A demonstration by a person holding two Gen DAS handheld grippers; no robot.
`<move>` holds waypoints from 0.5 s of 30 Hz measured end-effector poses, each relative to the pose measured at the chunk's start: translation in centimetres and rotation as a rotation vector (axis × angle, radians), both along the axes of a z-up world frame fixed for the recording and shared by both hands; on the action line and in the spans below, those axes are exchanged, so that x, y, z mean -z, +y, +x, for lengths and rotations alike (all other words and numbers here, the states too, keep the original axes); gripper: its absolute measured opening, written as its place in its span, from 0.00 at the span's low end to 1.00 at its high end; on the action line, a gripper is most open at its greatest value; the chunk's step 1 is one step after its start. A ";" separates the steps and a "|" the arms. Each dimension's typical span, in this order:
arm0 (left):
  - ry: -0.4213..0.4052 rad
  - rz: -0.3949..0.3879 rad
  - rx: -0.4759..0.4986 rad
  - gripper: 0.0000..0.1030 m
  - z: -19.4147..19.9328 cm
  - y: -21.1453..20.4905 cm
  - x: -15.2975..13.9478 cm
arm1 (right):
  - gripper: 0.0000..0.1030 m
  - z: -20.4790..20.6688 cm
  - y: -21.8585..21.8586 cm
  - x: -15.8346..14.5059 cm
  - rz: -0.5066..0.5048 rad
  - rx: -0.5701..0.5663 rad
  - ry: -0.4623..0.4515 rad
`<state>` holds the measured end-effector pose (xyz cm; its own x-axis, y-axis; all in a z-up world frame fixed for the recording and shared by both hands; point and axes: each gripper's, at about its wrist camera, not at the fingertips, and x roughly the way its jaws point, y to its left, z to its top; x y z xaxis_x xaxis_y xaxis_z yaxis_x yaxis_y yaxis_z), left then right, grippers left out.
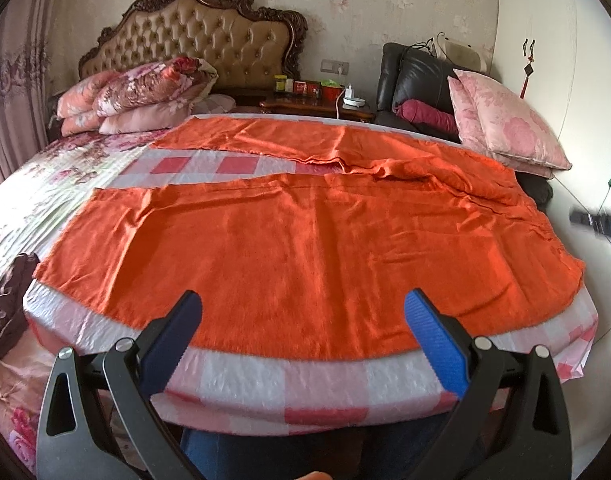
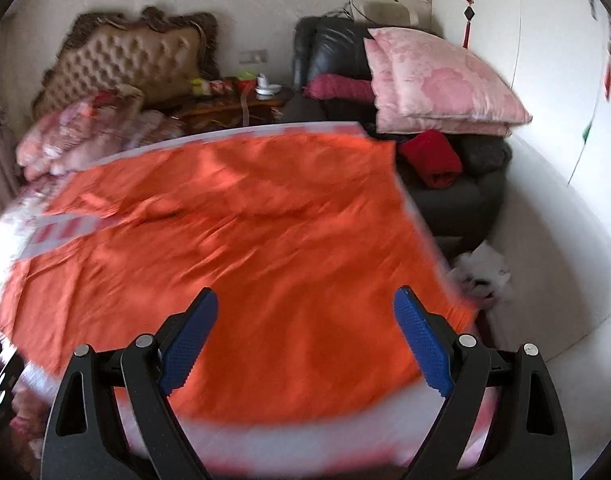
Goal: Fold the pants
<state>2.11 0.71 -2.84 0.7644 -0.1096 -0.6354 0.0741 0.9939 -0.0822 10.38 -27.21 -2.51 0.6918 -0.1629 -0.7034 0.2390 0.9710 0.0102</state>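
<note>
Orange pants [image 1: 305, 248] lay spread flat on a checked pink-and-white sheet [image 1: 289, 376] over the bed, both legs running toward the carved headboard [image 1: 209, 28], waistband end on the side away from it, by the pink pillows [image 1: 505, 120]. A strip of sheet showed between the two legs. No fold looked made yet, so the step in hand was prob. the opening one: approach and pick grasp pts. Next move likely called for each gripper to drop to the near leg's long edge, pinch the cloth, lift and carry it across onto the far leg w/o dragging wrinkles; cloth looked thin and limp, so it could sag or bunch.

Left gripper [image 1: 303, 300] hovered over the near leg's edge, fingers wide apart, nothing betw. them, not touching fabric as far as could be told. Right gripper [image 2: 305, 296] hung over the waist end, farther from the headboard, also spread wide and empty; its view was motion-blurred, so exact height above the cloth couldn't be told.
</note>
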 end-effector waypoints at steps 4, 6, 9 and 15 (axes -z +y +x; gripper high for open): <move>0.024 -0.017 0.011 0.98 2.0 0.7 0.9 | 0.84 8.3 -5.1 -1.3 -0.146 0.000 0.078; 0.036 -0.028 0.011 0.98 2.8 1.2 1.4 | 0.84 13.3 -7.1 -1.2 -0.221 -0.025 0.139; 0.060 -0.053 0.006 0.98 4.1 2.3 2.0 | 0.84 19.9 -8.4 -0.2 -0.273 -0.109 0.231; 0.074 -0.052 -0.048 0.98 6.6 5.7 2.6 | 0.80 29.6 -9.2 3.3 -0.308 -0.228 0.342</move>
